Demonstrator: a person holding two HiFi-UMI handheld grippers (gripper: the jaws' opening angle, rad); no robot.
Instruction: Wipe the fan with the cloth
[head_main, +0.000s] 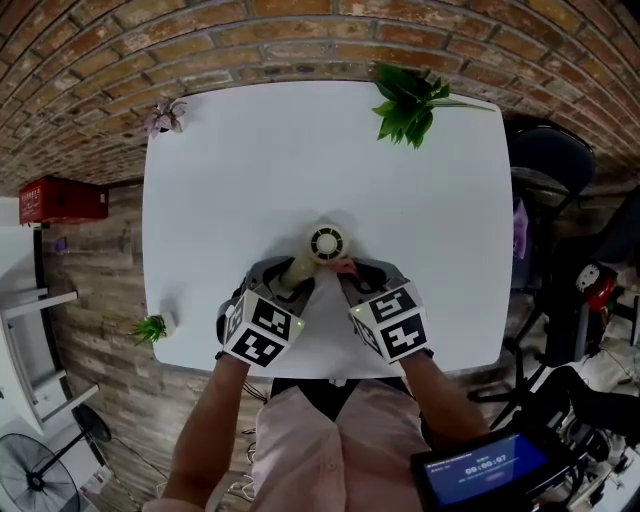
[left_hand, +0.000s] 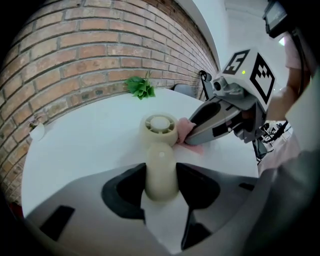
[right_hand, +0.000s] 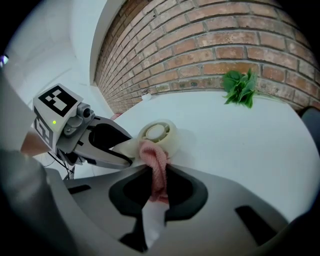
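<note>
A small cream hand fan (head_main: 322, 246) lies on the white table (head_main: 250, 160), its round head (left_hand: 160, 126) pointing away from me. My left gripper (left_hand: 161, 175) is shut on the fan's handle (left_hand: 161, 167). My right gripper (right_hand: 156, 177) is shut on a pink cloth (right_hand: 155, 162), whose bunched end presses against the near side of the fan head (right_hand: 159, 133). In the head view both grippers (head_main: 283, 276) (head_main: 352, 272) meet just below the fan, with the cloth (head_main: 346, 266) showing pink between them.
A green leafy sprig (head_main: 410, 100) lies at the table's far right corner. A small pink flower (head_main: 165, 116) sits at the far left corner and a small green plant (head_main: 152, 328) at the near left edge. A brick wall (head_main: 120, 50) runs behind the table.
</note>
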